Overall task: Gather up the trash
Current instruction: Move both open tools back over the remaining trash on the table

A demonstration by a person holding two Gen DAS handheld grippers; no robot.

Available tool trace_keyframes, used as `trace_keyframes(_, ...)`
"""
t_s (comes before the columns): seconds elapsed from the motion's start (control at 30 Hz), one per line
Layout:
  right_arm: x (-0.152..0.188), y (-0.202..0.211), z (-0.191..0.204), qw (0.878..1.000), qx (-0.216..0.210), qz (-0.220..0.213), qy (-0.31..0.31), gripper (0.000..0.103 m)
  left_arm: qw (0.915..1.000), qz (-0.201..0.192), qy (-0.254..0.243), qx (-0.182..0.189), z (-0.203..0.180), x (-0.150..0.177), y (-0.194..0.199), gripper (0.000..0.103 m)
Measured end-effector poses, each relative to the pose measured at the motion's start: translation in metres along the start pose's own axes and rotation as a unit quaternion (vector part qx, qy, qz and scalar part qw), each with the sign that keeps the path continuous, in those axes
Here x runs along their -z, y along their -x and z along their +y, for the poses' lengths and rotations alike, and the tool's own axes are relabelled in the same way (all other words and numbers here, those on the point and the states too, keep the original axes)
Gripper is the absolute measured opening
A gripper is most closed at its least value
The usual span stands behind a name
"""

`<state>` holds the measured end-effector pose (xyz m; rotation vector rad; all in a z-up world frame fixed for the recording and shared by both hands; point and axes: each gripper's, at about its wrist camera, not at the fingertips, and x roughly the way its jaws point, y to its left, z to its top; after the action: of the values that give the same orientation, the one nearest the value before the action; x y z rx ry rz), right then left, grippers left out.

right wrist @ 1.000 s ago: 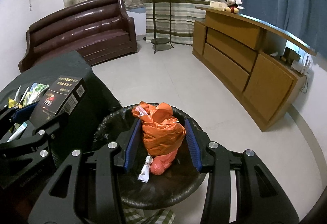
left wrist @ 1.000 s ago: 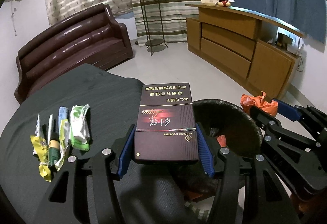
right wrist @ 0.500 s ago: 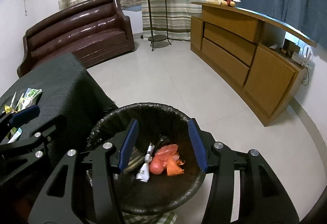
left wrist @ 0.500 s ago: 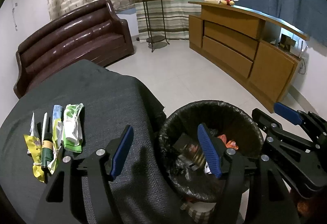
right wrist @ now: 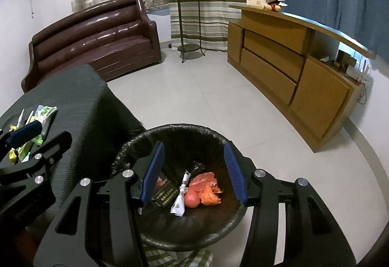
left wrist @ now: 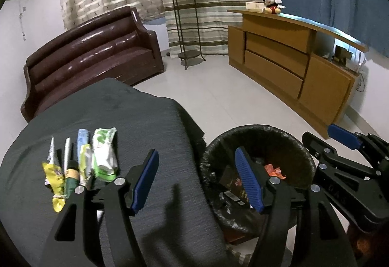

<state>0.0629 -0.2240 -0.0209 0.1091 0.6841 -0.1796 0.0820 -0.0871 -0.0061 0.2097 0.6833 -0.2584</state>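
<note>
Right wrist view shows my right gripper [right wrist: 194, 172] hanging over the black bin [right wrist: 180, 132], jaws just opened and empty, the orange bag [right wrist: 204, 190] lying below. My left gripper [left wrist: 197, 179] gapes empty too; wrappers [left wrist: 82, 162] lie to its left.

The tabletop [left wrist: 73, 218] carries a row of wrappers [left wrist: 82, 164] near its left side. The trash bin [right wrist: 218, 237] stands on the floor just right of the tabletop and holds a box [right wrist: 165, 194], a bag [right wrist: 204, 189] and a small wrapper [right wrist: 178, 206]. Behind them stands a sofa [left wrist: 92, 57], with a plant stand [left wrist: 187, 28] to its right and a cabinet [left wrist: 291, 65] further right.
</note>
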Motion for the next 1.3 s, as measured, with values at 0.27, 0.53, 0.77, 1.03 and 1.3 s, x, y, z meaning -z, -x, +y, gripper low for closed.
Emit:
trace_keyframes(0.27, 0.0, 0.011, 0.035, 0.999, -0.026, 0.001, 0.024, 0.05, 0.9994, -0.005, 0.023, -0.025, 0.033, 0.008, 0.02, 0.064)
trace_keyframes(0.53, 0.003, 0.022, 0.086, 0.997, -0.058, 0.0, 0.058, 0.05, 0.9957, -0.006, 0.055, -0.074, 0.09, 0.027, 0.041, 0.064)
trace_keyframes(0.77, 0.01, 0.029, 0.135, 0.992, -0.09, 0.007, 0.086, 0.05, 0.989, 0.004, 0.091, -0.116, 0.143, 0.05, 0.052, 0.064)
trace_keyframes(1.03, 0.02, 0.038, 0.19, 0.986, -0.121, 0.016, 0.114, 0.05, 0.98, 0.018, 0.129, -0.151, 0.195, 0.073, 0.06, 0.064)
trace_keyframes(1.3, 0.03, 0.045, 0.232, 0.98, -0.145, 0.028, 0.136, 0.05, 0.9721, 0.022, 0.153, -0.176, 0.232, 0.09, 0.068, 0.064)
